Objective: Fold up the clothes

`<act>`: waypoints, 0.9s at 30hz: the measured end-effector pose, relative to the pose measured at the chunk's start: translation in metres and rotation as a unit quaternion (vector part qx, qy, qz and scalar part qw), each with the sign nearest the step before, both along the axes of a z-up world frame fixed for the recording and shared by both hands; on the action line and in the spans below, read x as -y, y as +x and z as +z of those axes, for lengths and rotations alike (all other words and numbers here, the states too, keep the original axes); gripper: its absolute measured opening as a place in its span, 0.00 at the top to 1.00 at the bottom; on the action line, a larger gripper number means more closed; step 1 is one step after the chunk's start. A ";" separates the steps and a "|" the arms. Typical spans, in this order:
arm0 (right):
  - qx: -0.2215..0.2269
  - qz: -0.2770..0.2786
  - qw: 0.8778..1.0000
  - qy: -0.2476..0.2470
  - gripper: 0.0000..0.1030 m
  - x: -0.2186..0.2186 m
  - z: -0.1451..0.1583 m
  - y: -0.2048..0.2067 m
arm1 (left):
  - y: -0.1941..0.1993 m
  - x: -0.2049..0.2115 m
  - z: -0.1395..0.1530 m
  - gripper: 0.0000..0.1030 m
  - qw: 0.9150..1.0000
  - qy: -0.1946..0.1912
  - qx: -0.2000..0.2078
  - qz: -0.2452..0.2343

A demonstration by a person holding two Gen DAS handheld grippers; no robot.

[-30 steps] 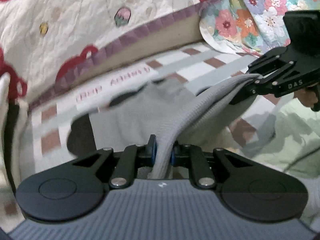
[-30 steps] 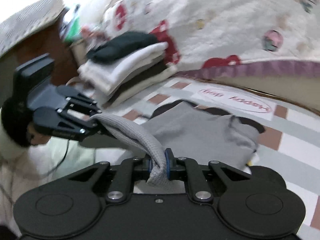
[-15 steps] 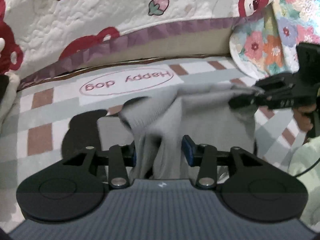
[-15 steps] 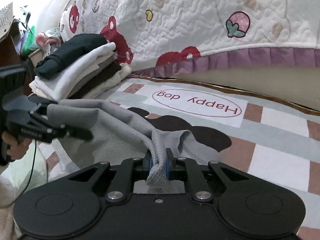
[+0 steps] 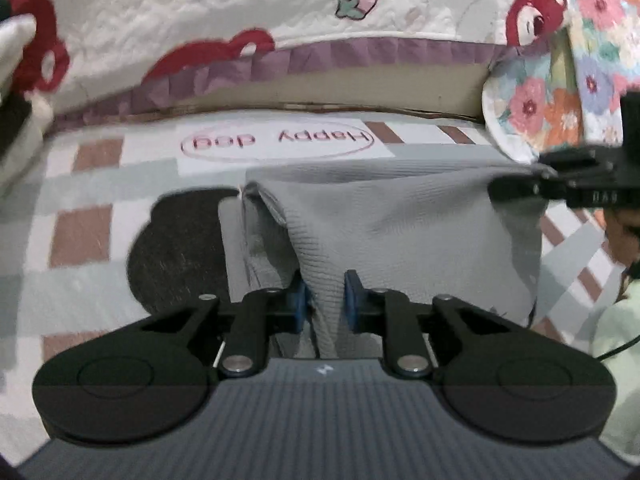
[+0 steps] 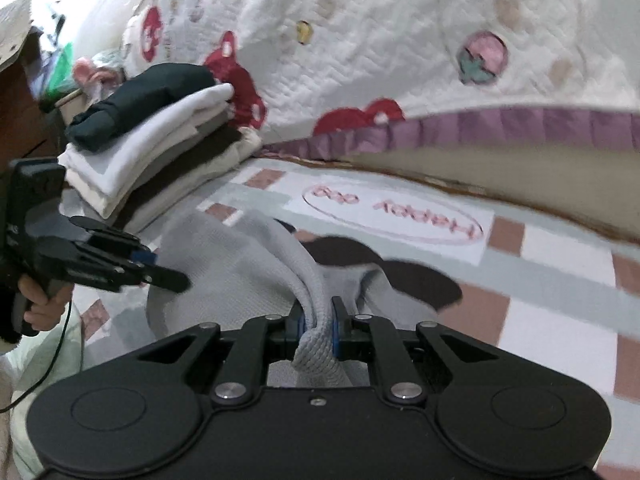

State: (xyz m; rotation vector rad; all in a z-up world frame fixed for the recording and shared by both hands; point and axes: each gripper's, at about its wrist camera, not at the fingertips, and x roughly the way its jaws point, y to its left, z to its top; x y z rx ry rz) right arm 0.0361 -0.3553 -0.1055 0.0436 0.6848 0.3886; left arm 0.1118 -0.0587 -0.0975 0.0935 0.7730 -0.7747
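A home bedroom floor.
Quilted bedspread (image 6: 400, 40) overhangs a checked "Happy dog" mat (image 5: 276, 140); folded clothes pile (image 6: 152, 152) beside it.

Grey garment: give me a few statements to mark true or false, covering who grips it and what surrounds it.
1. The right gripper pinches the grey garment. True.
2. The left gripper is empty. False: its fingers have just been closing, with the grey garment between them.
3. The folded stack has a dark item on top. True.
4. Bare wooden floor lies under the garment. False: under it is the checked mat printed "Happy dog".
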 end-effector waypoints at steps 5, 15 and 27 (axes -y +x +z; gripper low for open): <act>0.006 0.000 0.999 -0.039 0.88 -0.015 0.020 0.025 | -0.003 -0.004 0.013 0.84 0.998 -0.011 0.042 0.051; -0.106 -0.197 0.973 0.064 0.71 0.031 -0.015 0.069 | 0.027 0.004 -0.027 0.83 0.995 0.016 0.016 0.094; 0.009 -0.043 0.986 -0.163 0.44 -0.052 -0.003 0.026 | 0.023 0.008 -0.025 0.88 0.997 0.002 0.039 0.069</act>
